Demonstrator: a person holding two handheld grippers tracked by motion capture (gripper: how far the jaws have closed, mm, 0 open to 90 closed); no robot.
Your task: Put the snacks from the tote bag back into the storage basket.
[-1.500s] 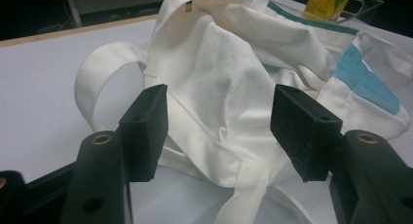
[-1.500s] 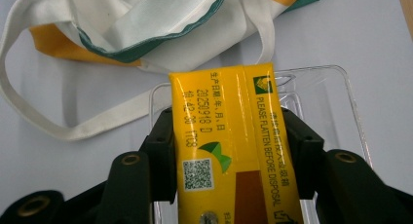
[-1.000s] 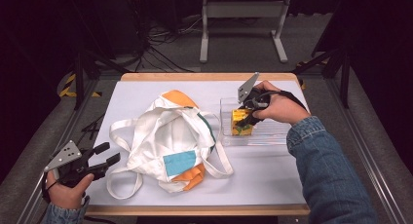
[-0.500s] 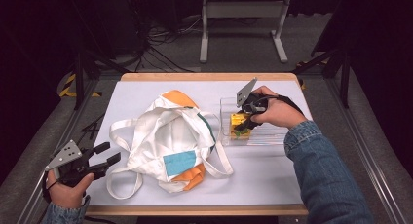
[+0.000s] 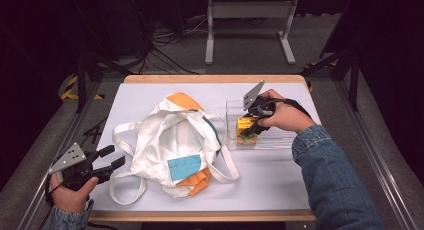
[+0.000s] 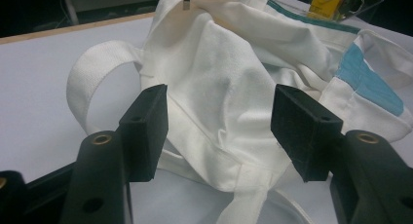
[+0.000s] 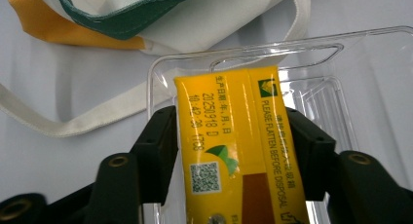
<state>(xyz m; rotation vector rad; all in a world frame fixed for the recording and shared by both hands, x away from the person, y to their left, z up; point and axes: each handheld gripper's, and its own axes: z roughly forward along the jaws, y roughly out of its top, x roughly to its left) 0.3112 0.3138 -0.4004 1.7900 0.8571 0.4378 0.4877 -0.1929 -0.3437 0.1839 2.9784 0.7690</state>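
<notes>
Between the just-opened jaws of the right gripper (image 7: 231, 118): yellow carton (image 7: 229, 185), long axis along them (inside the clear tray (image 7: 311, 44)). Farther off, left gripper (image 6: 219, 104) spread, facing the bag (image 6: 234, 53).

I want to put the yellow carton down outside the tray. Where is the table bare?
Bare: the near strip of the table between the tote bag and the sleeve, and the far-left corner. Crowded: between bag and clear tray, where the right gripper straddles the yellow carton.
</notes>
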